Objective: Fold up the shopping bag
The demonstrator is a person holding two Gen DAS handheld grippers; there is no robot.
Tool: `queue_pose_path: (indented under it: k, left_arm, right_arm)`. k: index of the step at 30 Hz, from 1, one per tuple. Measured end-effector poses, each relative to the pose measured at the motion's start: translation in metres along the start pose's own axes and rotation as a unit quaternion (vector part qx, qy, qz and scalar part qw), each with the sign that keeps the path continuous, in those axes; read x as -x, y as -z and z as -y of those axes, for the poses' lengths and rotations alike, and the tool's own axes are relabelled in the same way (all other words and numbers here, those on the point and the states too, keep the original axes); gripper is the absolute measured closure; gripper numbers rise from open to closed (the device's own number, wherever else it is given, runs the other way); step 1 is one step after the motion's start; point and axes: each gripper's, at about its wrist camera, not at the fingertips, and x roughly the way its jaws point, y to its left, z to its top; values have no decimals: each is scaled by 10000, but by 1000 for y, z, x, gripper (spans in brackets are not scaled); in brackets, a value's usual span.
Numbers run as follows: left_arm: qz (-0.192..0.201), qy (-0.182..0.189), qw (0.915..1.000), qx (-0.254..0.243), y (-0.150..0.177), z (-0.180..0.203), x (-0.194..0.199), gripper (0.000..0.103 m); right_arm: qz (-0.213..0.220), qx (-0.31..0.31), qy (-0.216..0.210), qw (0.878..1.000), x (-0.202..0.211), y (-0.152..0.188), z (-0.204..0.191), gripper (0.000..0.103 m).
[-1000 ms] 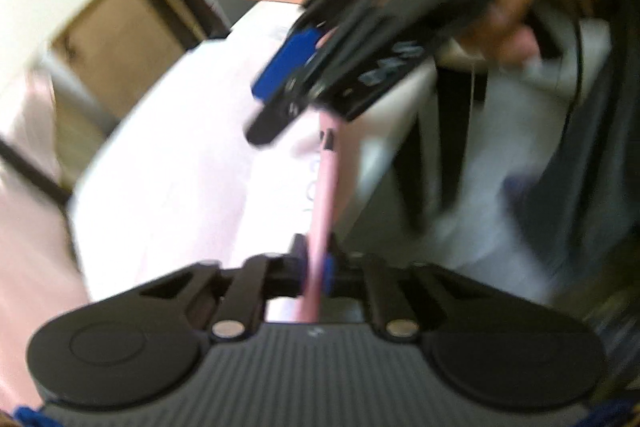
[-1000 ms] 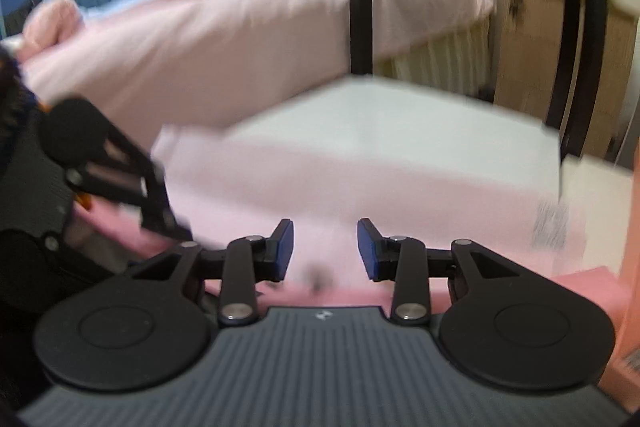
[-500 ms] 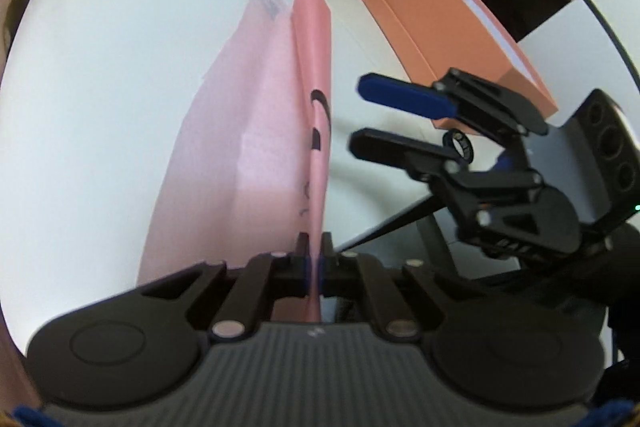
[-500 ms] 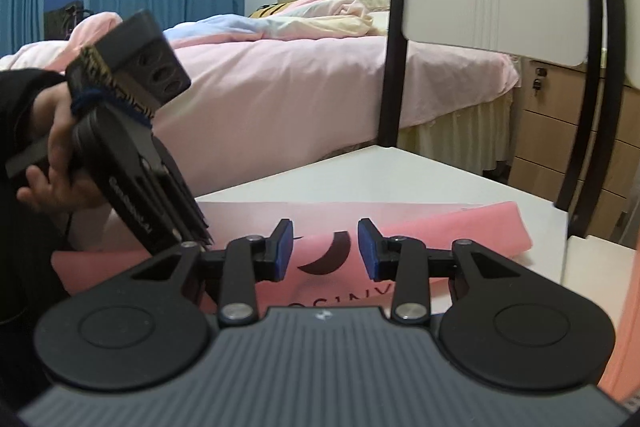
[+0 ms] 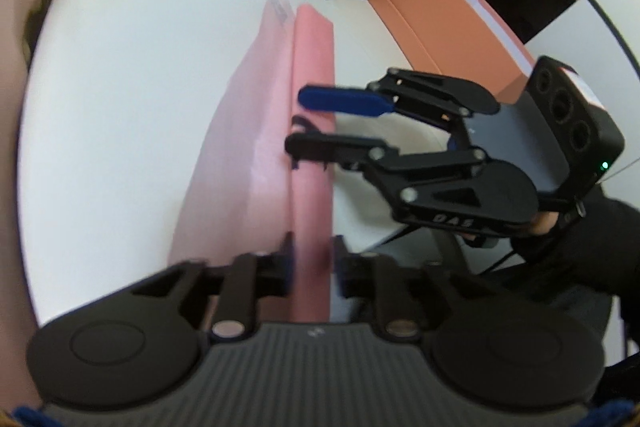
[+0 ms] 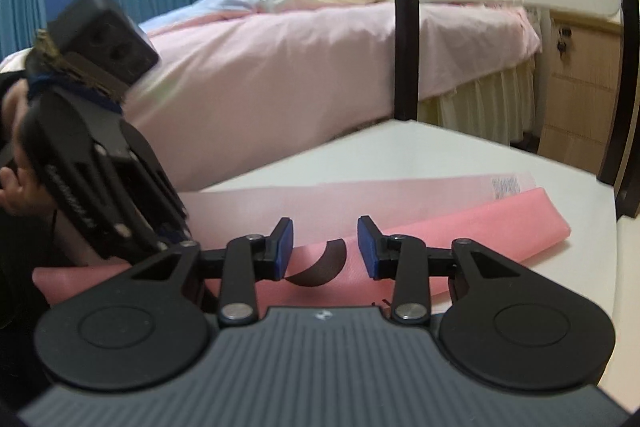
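A pink shopping bag (image 5: 280,131) lies as a long strip on the white table (image 5: 132,75), with a darker pink folded layer (image 5: 314,67) along its right side. It also shows in the right wrist view (image 6: 460,223), with a black crescent print. My left gripper (image 5: 312,259) is open, its fingers astride the near end of the folded layer. My right gripper (image 6: 325,247) is open and empty, hovering over the fold's middle; it shows in the left wrist view (image 5: 316,121) too.
An orange box (image 5: 448,23) lies on the table beyond the bag's right side. A chair back with dark posts (image 6: 406,27) stands at the table's far edge. A bed with pink sheets (image 6: 300,67) is behind it.
My left gripper has opened and let go of the bag's folded edge, which now lies flat. My right gripper has moved in over the fold, still open.
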Motion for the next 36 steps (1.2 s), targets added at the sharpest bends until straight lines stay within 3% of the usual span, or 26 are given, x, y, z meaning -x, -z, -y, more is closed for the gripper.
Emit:
queue_pose_path:
  k: [2,6,9,12,15,21,22,25,29,31,34,36]
  left_arm:
    - [54,-292,9994,-204,1,6,3,45]
    - [68,-743,9945,-740,6,24,6,44]
    - [102,-1196,9831,-1385,12,46,3,41]
    - [73,-1547,9654,-2098,21,73,-5,41]
    - [-33,-1903,9417,-2774,34,99,-16,41]
    - [-207,-2554,8917,-3732,57,136,-48,41]
    - [-257,-2618,8871,-3793,59,138,-52,42]
    - [-431,-2628,8854,-3810,62,143,-60,46]
    - [-348,-2847,8639,-4140,77,154,-62,49]
    - [-311,-2915,8593,-4192,80,157,-64,52]
    - [-290,-2905,8654,-4072,79,154,-63,60]
    - [-207,-2857,8782,-3829,73,148,-58,65]
  right_arm:
    - [-145,81,46,9999,-5,2,-2,66]
    - [-347,195,185,9990,-13,6,-7,66]
    - [-438,267,264,9983,-11,7,-11,66]
    - [-495,136,309,9982,-4,10,-9,66]
    - [-551,-5,348,9979,5,13,-7,66]
    - [-723,-139,388,9965,21,17,-14,66]
    - [-752,-159,386,9963,23,17,-15,66]
    - [-845,-292,391,9952,31,18,-18,66]
    - [-945,-516,436,9932,39,19,-20,66]
    - [-972,-504,448,9930,40,19,-21,66]
    - [-997,-531,424,9927,40,18,-20,66]
    - [-995,-681,385,9920,39,17,-16,66]
